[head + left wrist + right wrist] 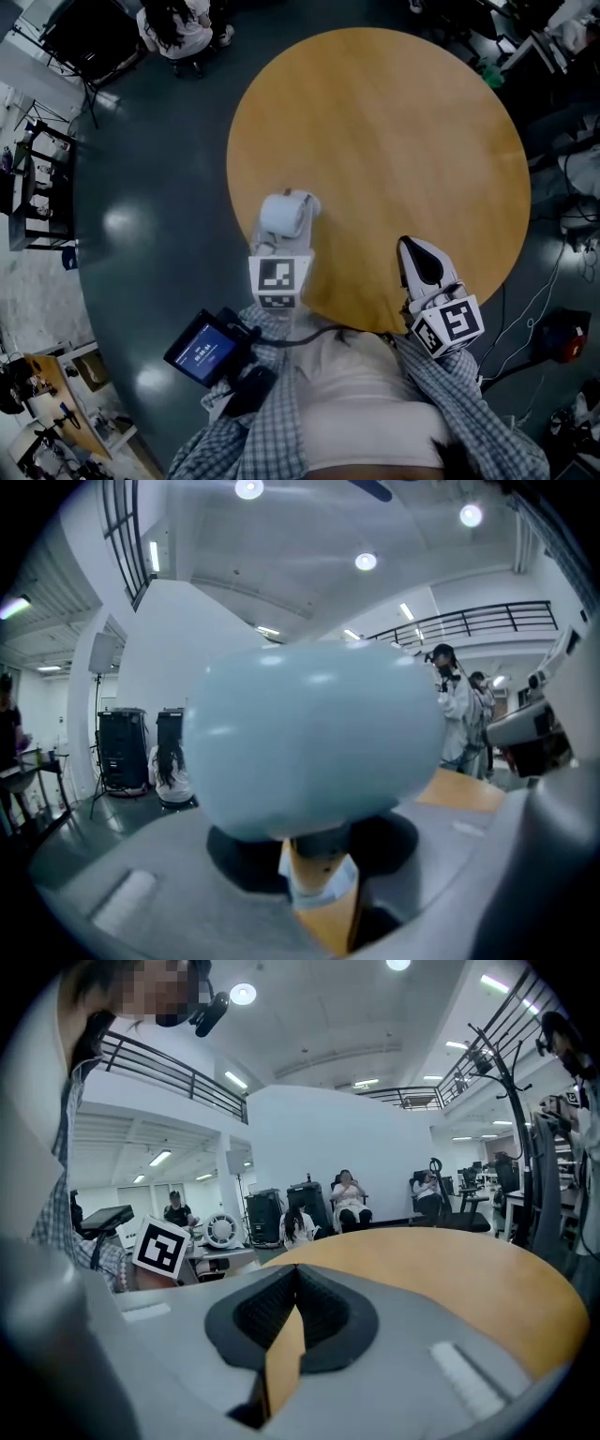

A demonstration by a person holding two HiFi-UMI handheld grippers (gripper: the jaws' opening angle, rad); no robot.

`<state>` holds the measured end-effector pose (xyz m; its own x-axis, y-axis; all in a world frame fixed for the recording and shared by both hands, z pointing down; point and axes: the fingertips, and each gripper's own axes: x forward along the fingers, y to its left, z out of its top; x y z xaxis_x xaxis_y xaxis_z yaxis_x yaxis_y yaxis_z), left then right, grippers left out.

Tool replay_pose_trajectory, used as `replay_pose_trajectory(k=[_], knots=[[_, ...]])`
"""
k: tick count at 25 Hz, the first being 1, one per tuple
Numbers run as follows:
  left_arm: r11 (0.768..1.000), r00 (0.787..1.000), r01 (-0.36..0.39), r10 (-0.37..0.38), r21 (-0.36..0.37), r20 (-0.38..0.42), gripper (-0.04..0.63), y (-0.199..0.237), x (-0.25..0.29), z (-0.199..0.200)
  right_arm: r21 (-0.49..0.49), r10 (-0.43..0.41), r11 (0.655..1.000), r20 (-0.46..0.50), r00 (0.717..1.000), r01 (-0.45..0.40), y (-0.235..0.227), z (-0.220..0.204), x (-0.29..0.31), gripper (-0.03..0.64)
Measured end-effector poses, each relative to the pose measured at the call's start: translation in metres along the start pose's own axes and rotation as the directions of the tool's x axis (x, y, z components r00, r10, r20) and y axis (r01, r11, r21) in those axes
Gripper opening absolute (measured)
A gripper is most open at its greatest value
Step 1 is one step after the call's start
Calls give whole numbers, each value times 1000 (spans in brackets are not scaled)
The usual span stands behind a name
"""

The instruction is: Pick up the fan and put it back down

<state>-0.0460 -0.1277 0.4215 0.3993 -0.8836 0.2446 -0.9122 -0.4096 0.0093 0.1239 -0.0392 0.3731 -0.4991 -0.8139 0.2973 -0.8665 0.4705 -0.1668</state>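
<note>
My left gripper (pixel 279 242) is shut on the fan (pixel 286 210), a small pale blue-white one, and holds it over the near-left edge of the round wooden table (pixel 394 141). In the left gripper view the fan's rounded head (pixel 314 733) fills the middle, and its stem sits between the dark pads (pixel 246 855). My right gripper (pixel 420 255) hovers over the table's near edge, shut, with nothing in it. In the right gripper view its pads (pixel 272 1312) meet at the tips. The left gripper's marker cube (pixel 159 1246) shows there at the left with the fan (pixel 222 1230) beside it.
A person (pixel 178 28) sits on the dark floor beyond the table's far left. A small screen (pixel 202 352) hangs by my waist. Cables and a red object (pixel 567 337) lie on the floor at the right. Shelving (pixel 37 187) stands at the left.
</note>
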Motion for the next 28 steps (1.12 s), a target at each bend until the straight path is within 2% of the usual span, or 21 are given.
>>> replay_pose_trajectory(k=[7, 14, 28], knots=[[999, 1000, -9, 8, 34, 11, 137, -1, -24, 38, -17, 24, 1000, 81, 996, -22, 2, 24, 2, 3], [998, 998, -39, 37, 51, 42, 137, -1, -48, 68, -34, 61, 998, 115, 991, -57, 10, 32, 3, 3], [997, 997, -56, 54, 43, 52, 137, 4, -54, 75, -43, 63, 997, 136, 989, -57, 5, 39, 9, 3]])
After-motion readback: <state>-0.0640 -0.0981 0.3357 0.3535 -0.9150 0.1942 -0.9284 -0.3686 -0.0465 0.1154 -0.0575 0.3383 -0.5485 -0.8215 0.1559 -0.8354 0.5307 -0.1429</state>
